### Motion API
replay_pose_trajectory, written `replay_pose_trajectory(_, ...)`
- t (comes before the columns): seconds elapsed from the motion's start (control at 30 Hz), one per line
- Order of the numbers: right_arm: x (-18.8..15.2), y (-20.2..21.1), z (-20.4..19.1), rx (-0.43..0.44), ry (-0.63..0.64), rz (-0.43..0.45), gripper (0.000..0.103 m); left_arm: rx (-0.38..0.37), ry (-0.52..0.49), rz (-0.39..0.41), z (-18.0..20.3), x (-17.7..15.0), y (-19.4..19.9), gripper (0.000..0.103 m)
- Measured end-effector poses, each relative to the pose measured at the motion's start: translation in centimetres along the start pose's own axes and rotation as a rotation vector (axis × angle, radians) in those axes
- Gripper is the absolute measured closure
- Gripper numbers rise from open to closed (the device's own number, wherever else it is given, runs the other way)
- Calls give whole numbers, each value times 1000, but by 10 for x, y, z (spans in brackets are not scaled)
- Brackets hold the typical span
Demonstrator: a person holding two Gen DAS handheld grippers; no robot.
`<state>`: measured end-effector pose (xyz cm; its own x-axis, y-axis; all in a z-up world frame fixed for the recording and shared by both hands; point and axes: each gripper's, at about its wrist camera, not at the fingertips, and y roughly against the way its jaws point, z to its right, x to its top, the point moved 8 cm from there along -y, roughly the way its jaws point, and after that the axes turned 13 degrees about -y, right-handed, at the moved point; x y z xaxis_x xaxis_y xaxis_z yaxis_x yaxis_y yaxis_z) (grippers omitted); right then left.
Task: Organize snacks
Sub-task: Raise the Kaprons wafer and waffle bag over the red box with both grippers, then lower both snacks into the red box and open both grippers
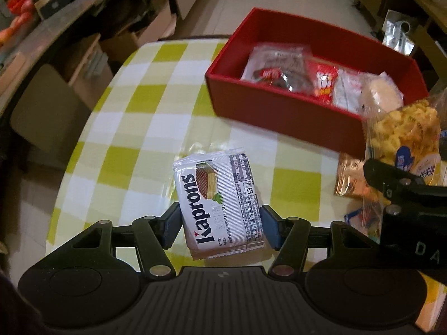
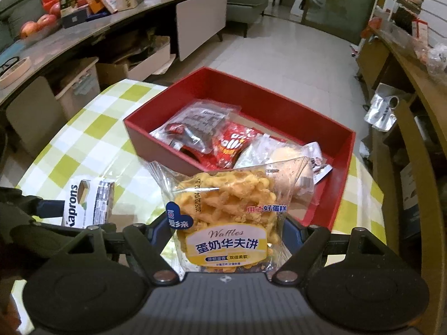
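My left gripper (image 1: 220,223) is shut on a white Kaprons wafer pack (image 1: 218,198), lifted a little above the green-checked table (image 1: 134,128). The same wafer pack (image 2: 88,203) shows at the left of the right wrist view. My right gripper (image 2: 226,237) is shut on a clear bag of yellow waffles (image 2: 226,217), held up in front of the red box (image 2: 282,111). That waffle bag (image 1: 402,136) appears at the right of the left wrist view. The red box (image 1: 279,111) holds several snack packets (image 2: 206,134).
More wrapped snacks (image 1: 354,178) lie on the table under the right gripper. A cluttered counter (image 2: 83,8) with boxes and apples runs along the back left. A wooden table edge (image 2: 413,78) and a silver bag (image 2: 382,109) stand at the right.
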<state>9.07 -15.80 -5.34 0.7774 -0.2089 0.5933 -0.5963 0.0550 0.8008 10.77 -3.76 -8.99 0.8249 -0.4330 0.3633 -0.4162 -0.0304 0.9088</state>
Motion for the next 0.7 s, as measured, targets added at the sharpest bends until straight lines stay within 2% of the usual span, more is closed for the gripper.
replay_pose_trajectory(0.37, 32, -3, 17, -35, -72, 53, 19, 8, -33, 91, 1, 52, 3, 36)
replay_pose_trajectory(0.7, 63, -18, 27, -74, -122, 95, 19, 13, -66, 132, 3, 93, -9, 36)
